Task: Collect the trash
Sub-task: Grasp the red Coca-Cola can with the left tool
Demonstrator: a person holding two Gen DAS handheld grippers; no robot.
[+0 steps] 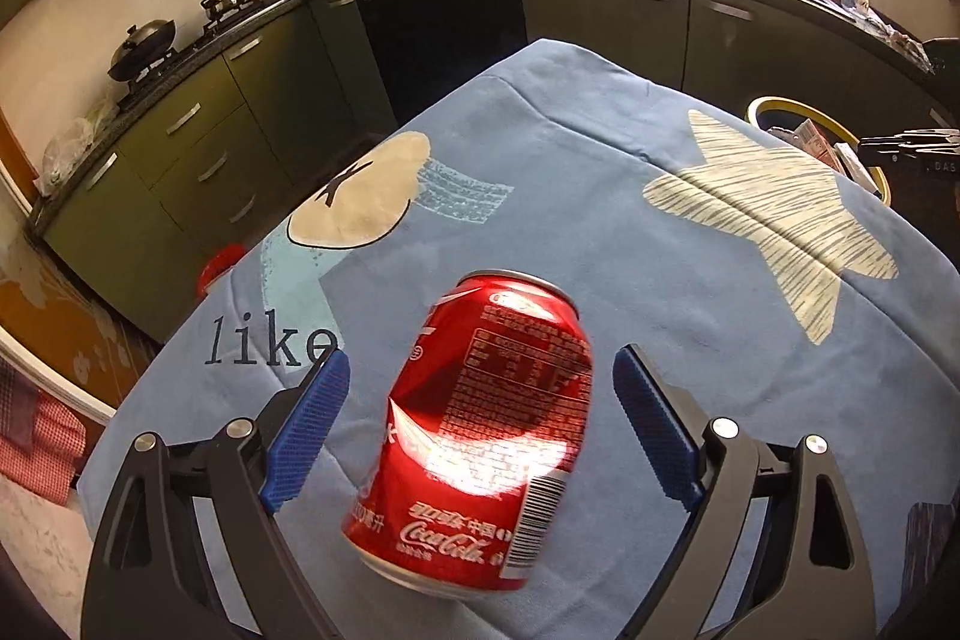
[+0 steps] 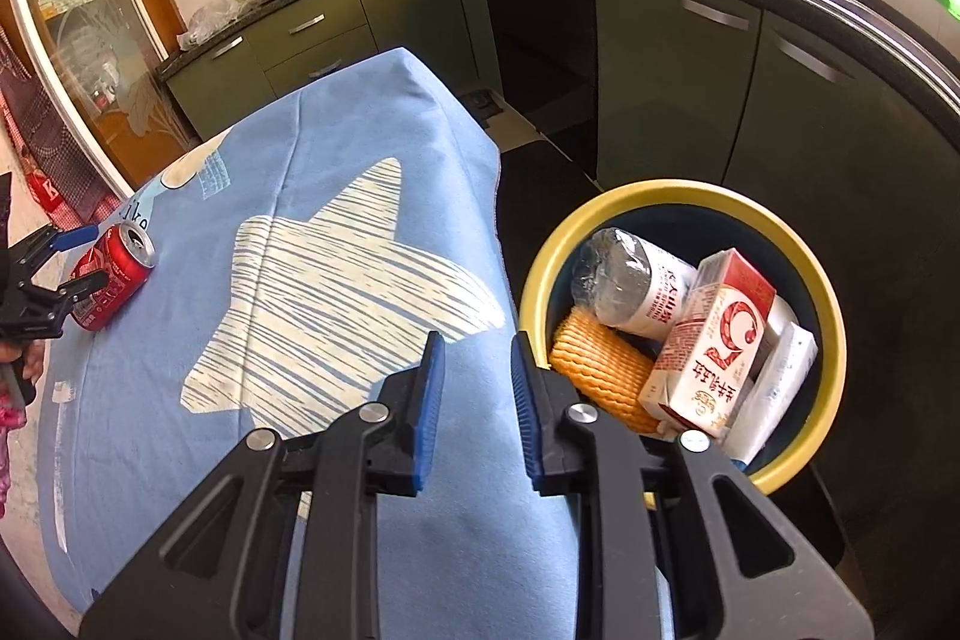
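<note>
a dented red cola can (image 1: pixel 480 430) lay on the blue tablecloth (image 1: pixel 600 196) between the left gripper's (image 1: pixel 480 376) wide jaws, untouched; the right gripper (image 2: pixel 474 364), jaws narrow and empty, hung beside the yellow-rimmed bin (image 2: pixel 834 316) of trash.

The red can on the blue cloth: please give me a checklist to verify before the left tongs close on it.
1. Red can lies between the pads of the left tongs: ok.
2. Left tongs stand wide enough, pads clear of the can on both sides: ok.
3. Can lies still on the blue cloth: cannot tell; it lies on its side, dented.
4. Liquid left in the can: cannot tell.
5. Yellow-rimmed bin has room: not ok; the bottle, carton and other trash reach near its rim.
6. Right tongs hold nothing, away from the can: ok.
</note>
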